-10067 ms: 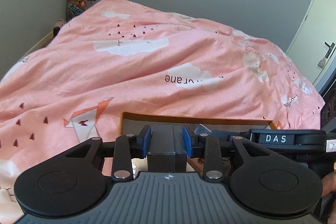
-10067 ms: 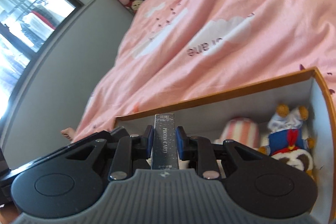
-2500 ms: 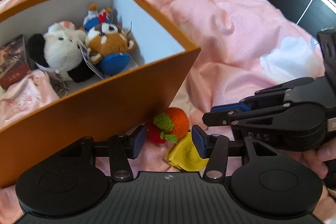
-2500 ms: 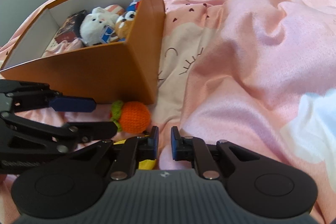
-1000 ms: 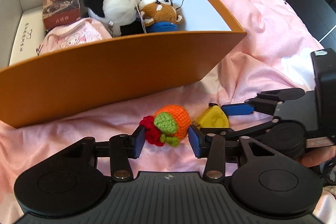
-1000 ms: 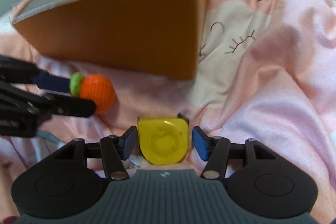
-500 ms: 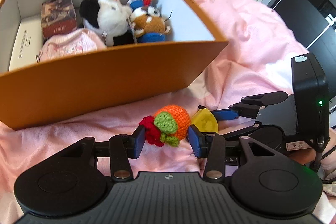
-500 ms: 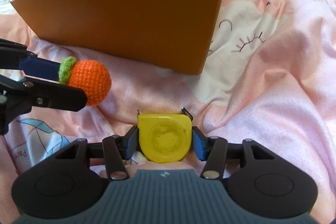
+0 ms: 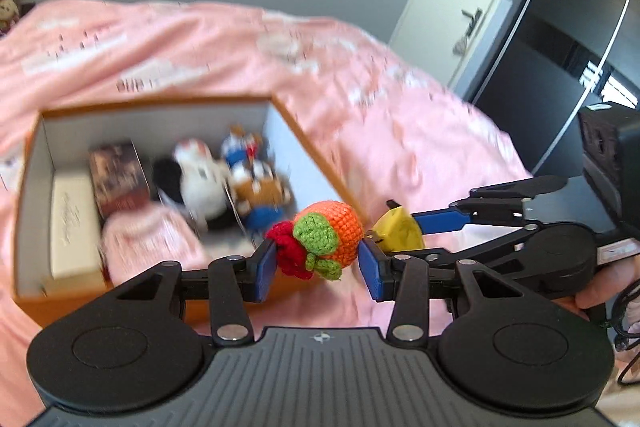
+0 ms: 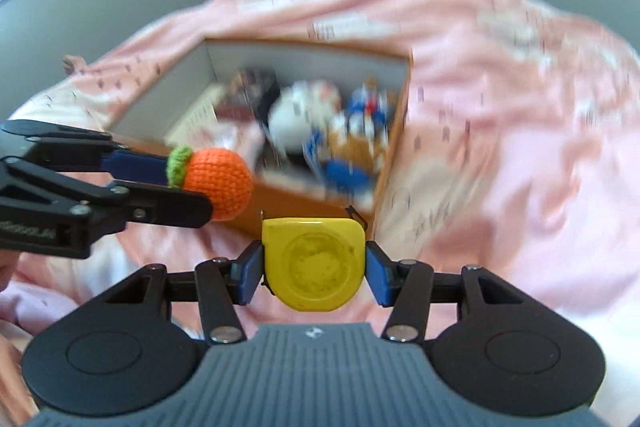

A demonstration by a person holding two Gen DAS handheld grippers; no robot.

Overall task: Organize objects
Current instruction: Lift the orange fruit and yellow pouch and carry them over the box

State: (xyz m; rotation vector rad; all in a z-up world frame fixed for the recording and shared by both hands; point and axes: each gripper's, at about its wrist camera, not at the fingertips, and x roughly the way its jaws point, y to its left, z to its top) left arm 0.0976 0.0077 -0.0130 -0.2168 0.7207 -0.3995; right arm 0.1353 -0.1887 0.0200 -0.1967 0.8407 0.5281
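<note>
Both toys have left the bed: the left gripper [image 9: 318,263], which a second ago straddled the crocheted orange [image 9: 328,235] on the bedspread [image 9: 420,131], now carries it above the box [image 9: 36,163]. The right gripper [image 10: 314,273] has likewise closed on the yellow tape measure [image 10: 314,263] and lifted it.

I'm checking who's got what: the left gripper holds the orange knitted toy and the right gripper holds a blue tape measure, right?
Almost. The left gripper does hold the orange knitted toy, but the tape measure in the right gripper is yellow, not blue, as the right wrist view shows.
</note>
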